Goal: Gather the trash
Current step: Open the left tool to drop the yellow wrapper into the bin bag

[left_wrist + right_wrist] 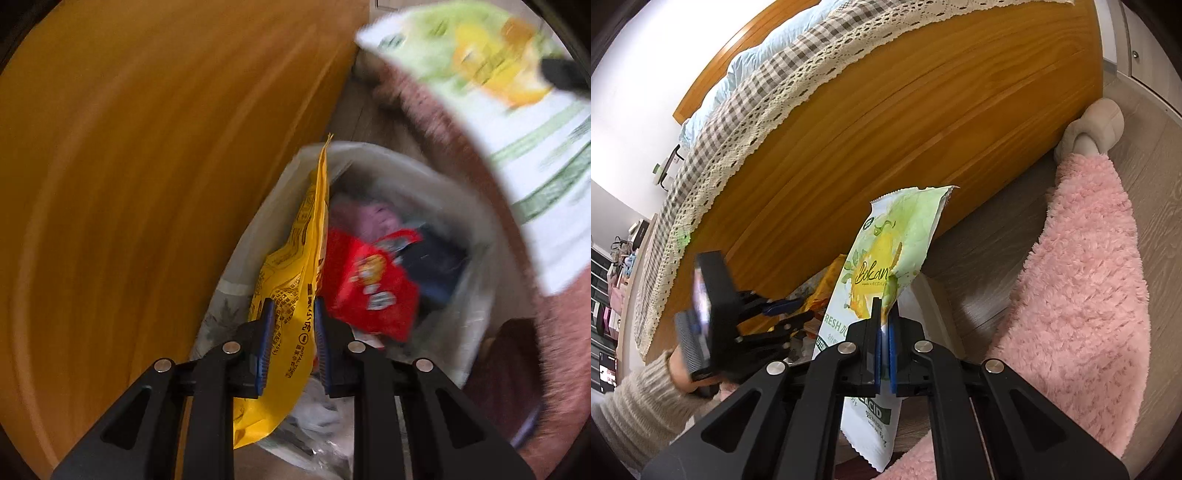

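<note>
My left gripper (293, 301) is shut on a yellow snack wrapper (295, 258), which hangs pointing down over the mouth of a bag-lined trash bin (369, 151). Inside the bin lie a red wrapper (373, 288), something pink and something dark blue. My right gripper (884, 302) is shut on a green-and-white juice wrapper (890, 251), held up beside the bin. That wrapper (535, 147) fills the upper right of the left wrist view, blurred. The right wrist view shows the left gripper (790, 310) at lower left with the yellow wrapper (827, 284) past its fingers.
The orange wooden side of a bed (886, 129) rises right behind the bin, with a checked, lace-edged cover on top. A fluffy pink rug (1089, 277) lies on the grey wood floor to the right. A hand in a beige knit sleeve (639, 398) holds the left gripper.
</note>
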A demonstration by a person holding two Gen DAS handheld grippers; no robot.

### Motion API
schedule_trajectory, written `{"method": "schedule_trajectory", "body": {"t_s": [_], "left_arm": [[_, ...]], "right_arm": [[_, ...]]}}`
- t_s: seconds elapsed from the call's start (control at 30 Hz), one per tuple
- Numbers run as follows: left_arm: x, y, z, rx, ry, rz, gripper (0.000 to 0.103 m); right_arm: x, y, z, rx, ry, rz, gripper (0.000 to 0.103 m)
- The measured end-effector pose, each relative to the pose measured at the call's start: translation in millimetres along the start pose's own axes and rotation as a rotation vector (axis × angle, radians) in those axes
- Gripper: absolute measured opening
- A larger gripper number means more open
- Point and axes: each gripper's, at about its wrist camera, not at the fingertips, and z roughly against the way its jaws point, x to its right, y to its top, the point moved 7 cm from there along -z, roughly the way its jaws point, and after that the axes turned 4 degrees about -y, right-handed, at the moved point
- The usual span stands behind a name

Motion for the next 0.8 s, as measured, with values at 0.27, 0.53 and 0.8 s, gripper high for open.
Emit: {"method": "schedule_trajectory", "body": {"t_s": [0.27, 0.53, 0.8], "left_arm": [[-2.3, 5.2, -38.5, -0.017, -0.040, 0.045, 0.019], [-4.7, 3.8, -30.9, 0.023, -0.110, 0.127, 0.027], [-16.1, -4.9, -4.2, 0.057, -0.206, 0.258, 0.056]], "right_arm": [[-0.3, -2.0, -13.2, -0.031, -0.017, 0.008, 0.003], [-5.4, -4.8, -14.8, -0.042, -0.018, 0.025, 0.003], [-10.9, -5.9, -7.9, -0.032, -0.009, 0.048, 0.003]]}}
